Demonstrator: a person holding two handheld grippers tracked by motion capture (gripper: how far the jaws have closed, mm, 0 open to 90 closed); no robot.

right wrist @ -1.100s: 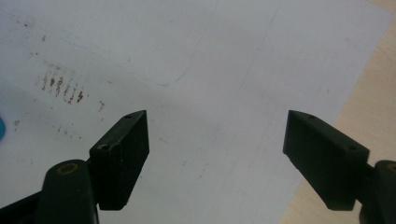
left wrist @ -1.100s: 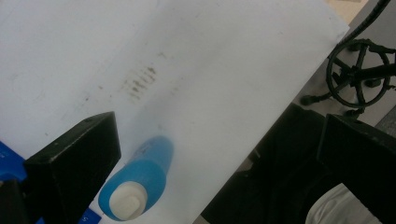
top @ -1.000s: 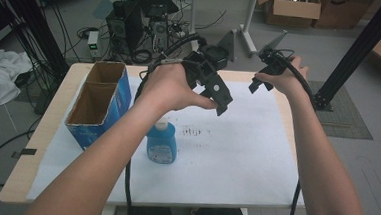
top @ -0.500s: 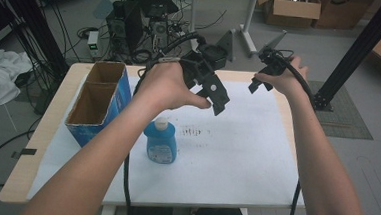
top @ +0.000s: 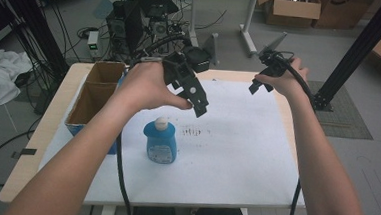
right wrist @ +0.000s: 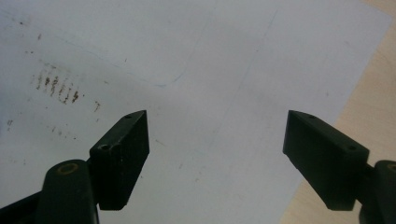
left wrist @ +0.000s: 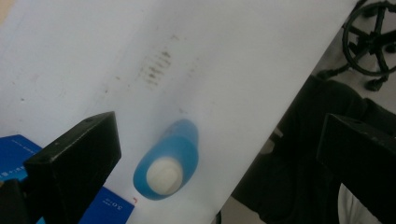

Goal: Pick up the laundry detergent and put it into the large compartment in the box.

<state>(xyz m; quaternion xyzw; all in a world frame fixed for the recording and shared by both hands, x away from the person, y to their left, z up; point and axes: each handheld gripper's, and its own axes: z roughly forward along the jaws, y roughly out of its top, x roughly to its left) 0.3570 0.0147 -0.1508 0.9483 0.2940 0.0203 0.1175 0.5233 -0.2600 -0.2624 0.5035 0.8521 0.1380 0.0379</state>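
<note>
- I'm holding my left gripper (top: pixel 198 108) above the blue bottle (top: pixel 161 141), jaws spread wide and empty; the bottle is standing upright on the white sheet (top: pixel 235 155), at about 7 o'clock from the gripper tip in the high view.
- In the left gripper view the bottle's white cap (left wrist: pixel 163 173) is sitting low between the jaws, closer to the left one, so I'm not centred yet.
- The open cardboard box (top: pixel 96 94) is just beside the bottle at its 9 o'clock, probably the drop spot.
- To grab well: I'm thinking shift until the cap is midway between the jaws, come down over the body below the cap, then close across the narrow side.
- My right gripper (top: pixel 259 85) is idling at the sheet's 1 o'clock corner, jaws also wide with nothing between them; keeping it clear.
</note>
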